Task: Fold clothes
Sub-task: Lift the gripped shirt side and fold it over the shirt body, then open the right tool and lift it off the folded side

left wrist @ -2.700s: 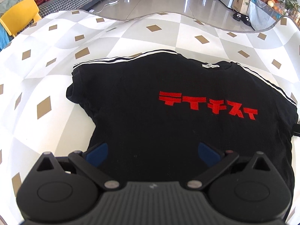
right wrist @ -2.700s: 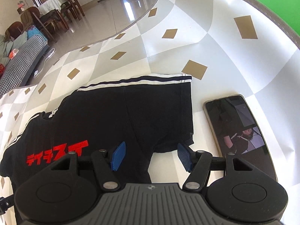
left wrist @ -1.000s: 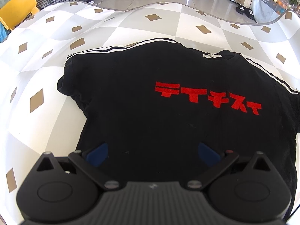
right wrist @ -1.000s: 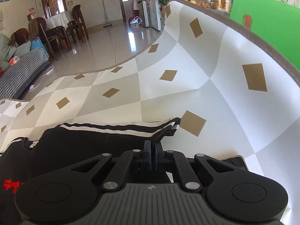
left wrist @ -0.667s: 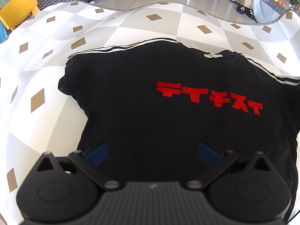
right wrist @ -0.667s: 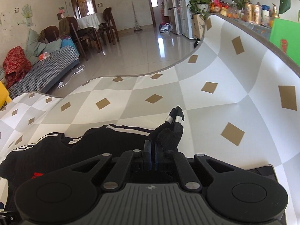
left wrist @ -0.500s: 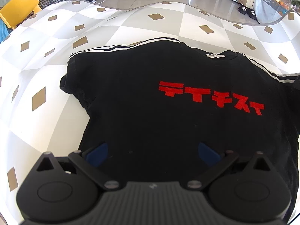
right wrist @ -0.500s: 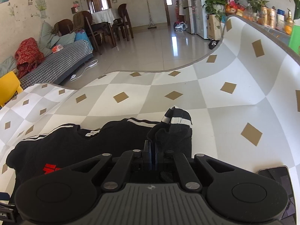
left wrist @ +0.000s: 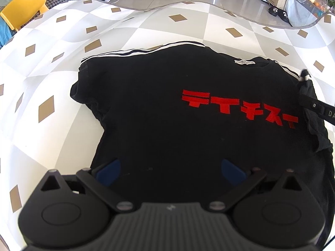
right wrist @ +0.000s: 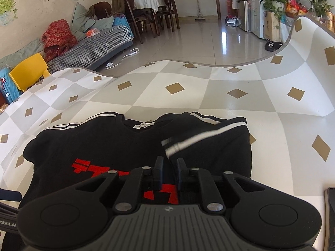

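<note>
A black T-shirt [left wrist: 167,108] with red print and white-striped shoulders lies flat on the checked tablecloth [left wrist: 52,83]. My left gripper [left wrist: 170,169] hovers open over the shirt's lower body, with nothing between its blue pads. The shirt's right sleeve [right wrist: 209,144] is folded inward over the chest. Its striped cuff [right wrist: 188,141] lies just ahead of my right gripper [right wrist: 169,172]. That gripper's jaws are opening: a narrow gap shows the red print below, and the pads do not press on the cloth. In the left wrist view the right gripper [left wrist: 307,102] enters from the right edge.
A phone [right wrist: 330,209] lies on the tablecloth at the right, beside the right gripper. The table's far edge [right wrist: 188,61] curves in front of a tiled floor. A yellow chair [right wrist: 27,71] and a sofa [right wrist: 94,50] stand beyond the left side.
My right gripper, shut on the right sleeve, swung it left over the shirt's chest. Its jaws have now parted and the cuff lies in front of them. The left gripper stayed put.
</note>
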The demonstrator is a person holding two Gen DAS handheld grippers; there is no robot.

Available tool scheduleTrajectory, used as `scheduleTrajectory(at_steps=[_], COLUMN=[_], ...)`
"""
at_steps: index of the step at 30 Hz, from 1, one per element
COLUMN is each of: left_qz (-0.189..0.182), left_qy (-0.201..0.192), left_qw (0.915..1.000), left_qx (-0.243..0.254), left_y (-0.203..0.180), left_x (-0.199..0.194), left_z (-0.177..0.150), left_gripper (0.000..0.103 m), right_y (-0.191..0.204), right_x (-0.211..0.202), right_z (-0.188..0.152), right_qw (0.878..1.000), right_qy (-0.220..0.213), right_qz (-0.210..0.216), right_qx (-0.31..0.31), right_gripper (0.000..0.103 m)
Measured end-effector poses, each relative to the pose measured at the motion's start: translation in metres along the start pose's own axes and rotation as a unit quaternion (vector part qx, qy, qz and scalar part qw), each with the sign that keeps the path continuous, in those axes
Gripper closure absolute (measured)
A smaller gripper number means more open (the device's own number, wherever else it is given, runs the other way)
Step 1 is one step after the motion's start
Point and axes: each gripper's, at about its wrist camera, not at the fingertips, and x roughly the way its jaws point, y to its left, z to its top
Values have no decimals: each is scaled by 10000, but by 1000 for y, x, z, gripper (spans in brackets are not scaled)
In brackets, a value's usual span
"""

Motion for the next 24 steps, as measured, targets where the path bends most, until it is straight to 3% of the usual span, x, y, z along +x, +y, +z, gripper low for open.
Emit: scheduleTrajectory(at_steps=[3, 7, 14, 24], left_qz=[12, 10, 93, 190], left_qy=[9, 9, -44, -46], left_qw=[10000, 10000, 9999, 9998], left_qx=[-28, -36, -9, 46], left_y=[2, 2, 1, -3], left_x=[0, 1, -1, 2], left_z=[0, 0, 0, -4], left_gripper=[0, 0, 0, 0], right_y=[-5, -22, -50, -45], right_x=[-8, -20, -26, -27], right_z=[5, 11, 1, -18], right_qw=[9999, 9995, 9974, 9974], right_qy=[-64, -162, 137, 560], right_qz=[71, -144, -611, -441], right_qx=[62, 215, 351, -34], right_gripper=[85, 82, 80, 80])
